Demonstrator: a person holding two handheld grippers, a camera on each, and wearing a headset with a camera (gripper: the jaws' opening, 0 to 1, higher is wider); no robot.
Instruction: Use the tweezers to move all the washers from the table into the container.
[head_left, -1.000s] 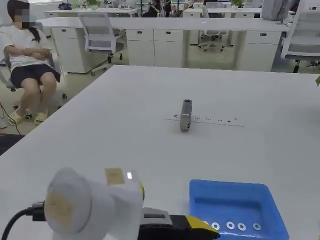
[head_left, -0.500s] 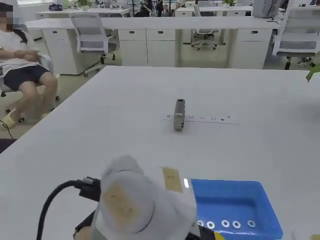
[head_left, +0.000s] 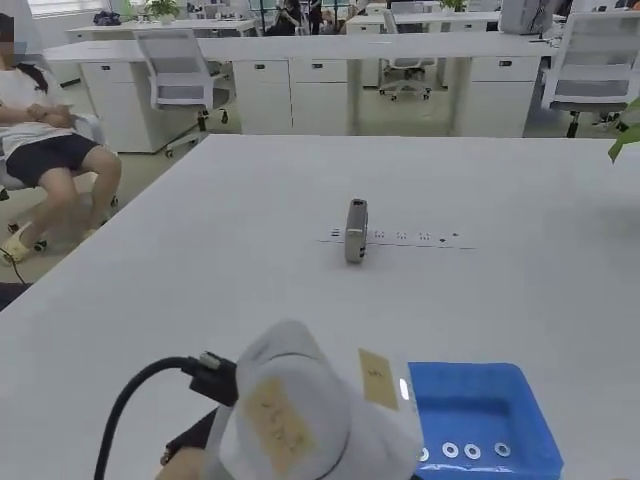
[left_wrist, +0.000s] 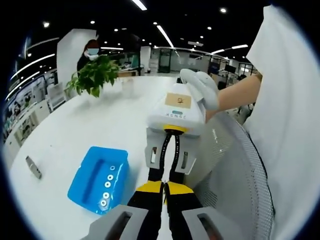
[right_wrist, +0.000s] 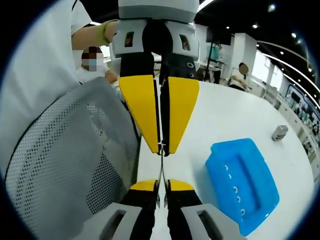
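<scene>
Thin metal tweezers (right_wrist: 161, 167) run between two grippers that meet tip to tip. In the right gripper view my right gripper (right_wrist: 160, 187) has its yellow tips closed on one end. My left gripper (right_wrist: 161, 142) comes down from the top, shut on the other end. In the head view the white body of my left gripper (head_left: 300, 430) sits at the bottom, its jaws hidden. To its right is the blue container (head_left: 505, 395) with several washers (head_left: 460, 452) in it. The container (left_wrist: 85, 187) also lies left of the jaws in the left gripper view. A row of tiny specks (head_left: 400, 238) lies mid-table, too small to identify.
A small grey metal block (head_left: 356, 230) lies at the left end of the row of specks. A mesh chair back (right_wrist: 65, 165) stands close beside the grippers. A potted plant (left_wrist: 95, 75) stands on the far side of the table. A person (head_left: 40, 130) sits left of the table.
The head camera has shifted a little. In the head view the left gripper's white body has moved right toward the blue container, and its yellow jaw has dropped below the frame.
</scene>
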